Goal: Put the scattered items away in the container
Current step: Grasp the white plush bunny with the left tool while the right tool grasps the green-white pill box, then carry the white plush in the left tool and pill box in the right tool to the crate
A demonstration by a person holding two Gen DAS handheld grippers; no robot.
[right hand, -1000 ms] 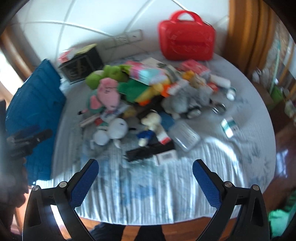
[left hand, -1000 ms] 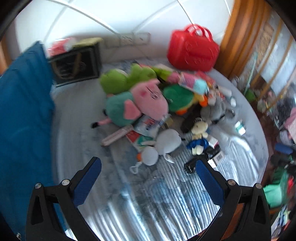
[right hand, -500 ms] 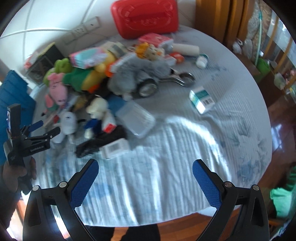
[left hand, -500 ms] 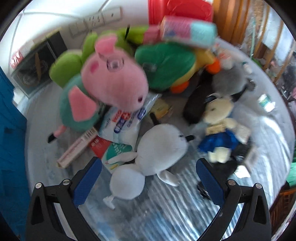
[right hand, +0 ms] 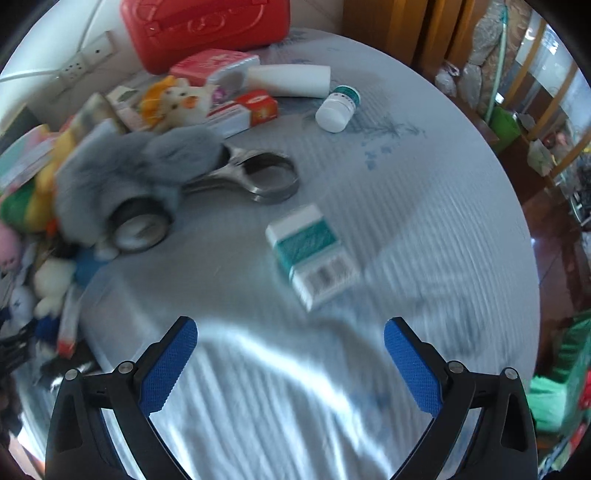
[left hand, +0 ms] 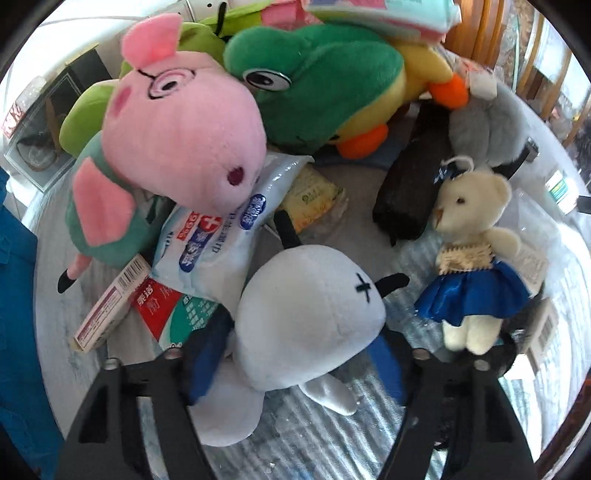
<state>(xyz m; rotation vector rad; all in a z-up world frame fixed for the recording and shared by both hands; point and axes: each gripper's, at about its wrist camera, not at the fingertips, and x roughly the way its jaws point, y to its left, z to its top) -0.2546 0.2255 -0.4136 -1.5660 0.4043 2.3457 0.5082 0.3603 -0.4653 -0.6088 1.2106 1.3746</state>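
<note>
Since a second earlier both views had dropped close to the clutter, and the left gripper (left hand: pixel 295 354), its jaws just closing, clasped the round white plush (left hand: pixel 310 314) at lower centre. The right gripper (right hand: pixel 290 360) stood spread over striped cloth (right hand: pixel 424 206), below a blurred teal-and-white box (right hand: pixel 312 251). The red hard-shell case (right hand: pixel 207 26) was cut off at top left.

Open bedsheet (right hand: pixel 424 192) is left toward the bed's right edge, broken only by a teal-and-white box (right hand: pixel 312 254) and a pill bottle (right hand: pixel 338 109). Passage leftward is blocked by piled plush toys (left hand: pixel 177 125).
</note>
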